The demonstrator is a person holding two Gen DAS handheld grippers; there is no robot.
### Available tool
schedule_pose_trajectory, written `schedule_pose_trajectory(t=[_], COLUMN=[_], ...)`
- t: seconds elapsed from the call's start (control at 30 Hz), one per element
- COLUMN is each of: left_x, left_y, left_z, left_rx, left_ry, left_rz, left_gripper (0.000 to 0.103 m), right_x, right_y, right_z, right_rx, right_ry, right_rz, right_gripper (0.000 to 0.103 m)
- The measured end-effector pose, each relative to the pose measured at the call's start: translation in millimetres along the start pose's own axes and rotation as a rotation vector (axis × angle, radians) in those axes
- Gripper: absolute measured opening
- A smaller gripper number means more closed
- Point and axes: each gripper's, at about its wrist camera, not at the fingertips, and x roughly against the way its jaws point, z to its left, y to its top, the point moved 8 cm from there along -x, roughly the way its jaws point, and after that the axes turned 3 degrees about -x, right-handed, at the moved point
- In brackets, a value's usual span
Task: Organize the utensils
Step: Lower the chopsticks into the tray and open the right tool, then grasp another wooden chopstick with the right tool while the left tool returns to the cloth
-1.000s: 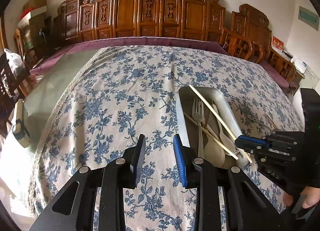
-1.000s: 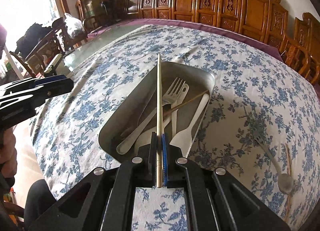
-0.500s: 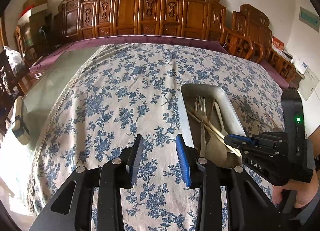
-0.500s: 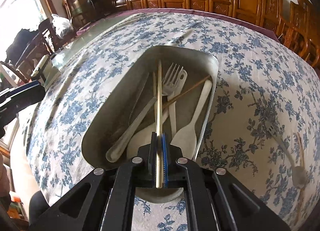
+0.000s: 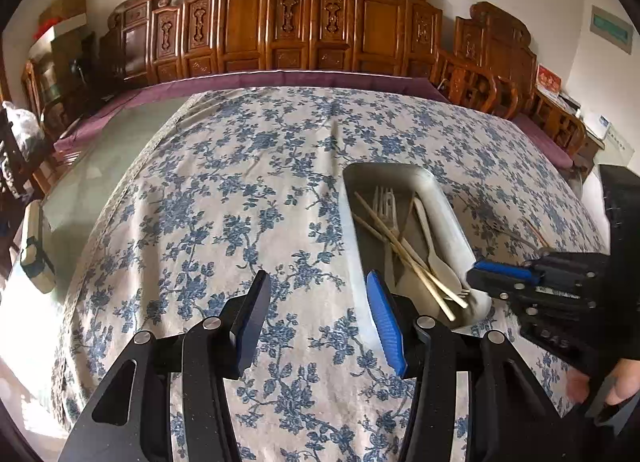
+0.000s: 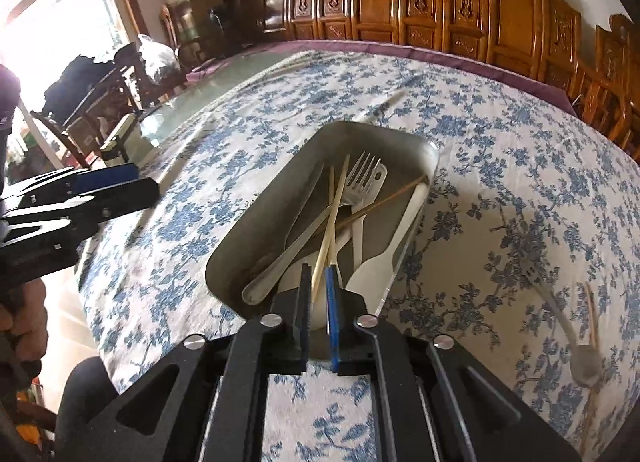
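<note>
1. Now the right gripper (image 6: 319, 282) stands slightly parted, a pale chopstick (image 6: 330, 222) loose between its jaws, lying in the metal tray (image 6: 430, 150).
2. Left gripper (image 5: 316, 314) gapes wide, empty.
3. Light, stiff, slick — a spoon (image 6: 576, 342) waits on the cloth; probably best pinched mid-handle.

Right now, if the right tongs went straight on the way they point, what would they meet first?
Most likely the pale chopstick lying between the open right tongs, then the pile of utensils in the metal tray just beyond. Depth is unclear, so their height above the tray cannot be judged.
</note>
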Motion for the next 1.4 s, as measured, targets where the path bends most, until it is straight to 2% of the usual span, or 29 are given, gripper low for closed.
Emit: schedule_pose_trajectory(t=[0.2, 0.3, 0.5, 0.67, 0.77, 0.87, 1.3, 1.4], left_x=[1.9, 2.3, 4.2, 1.0, -2.8, -6.5, -31.3, -40.7], left_y=[-0.7, -0.1, 5.4, 7.0, 5.6, 3.3, -11.0, -12.9], left_z=[-17.5, -30.1, -60.7, -91.7, -114.4, -133.9, -209.2, -224.3], left_rx=[-0.026, -0.038, -0.097, -0.132, -0.149, -0.163, -0.203, -0.206], left_ry=[-0.019, -0.031, -0.029, -0.050, -0.070, -0.085, -0.142, -0.145], left_rz=[0.003, -0.001, -0.006, 0.002, 0.012, 0.019, 0.080, 0.097], left_gripper=[0.048, 0.077, 0.077, 0.077, 0.077, 0.077, 0.077, 0.077], right_x=[33.3, 53.1, 84.2, 100.8, 103.7, 102.4, 65.9, 65.9], right_y=[-13.2, -24.9, -54.3, -77.2, -89.6, -100.2, -128.7, -129.7], right_z=[-21.3, -39.2, -91.2, -150.4, -179.8, -202.9, -253.9, -256.2], right_rx=[0.012, 0.013, 0.020, -0.019, -0.050, -0.072, -0.145, -0.140], right_ry=[-0.016, -0.040, -0.133, -0.221, -0.260, -0.286, -0.322, -0.325], right_rz=[-0.035, -0.051, -0.054, -0.040, -0.031, -0.022, 0.093, 0.087], right_gripper=[0.014, 0.014, 0.014, 0.015, 0.024, 0.024, 0.024, 0.021])
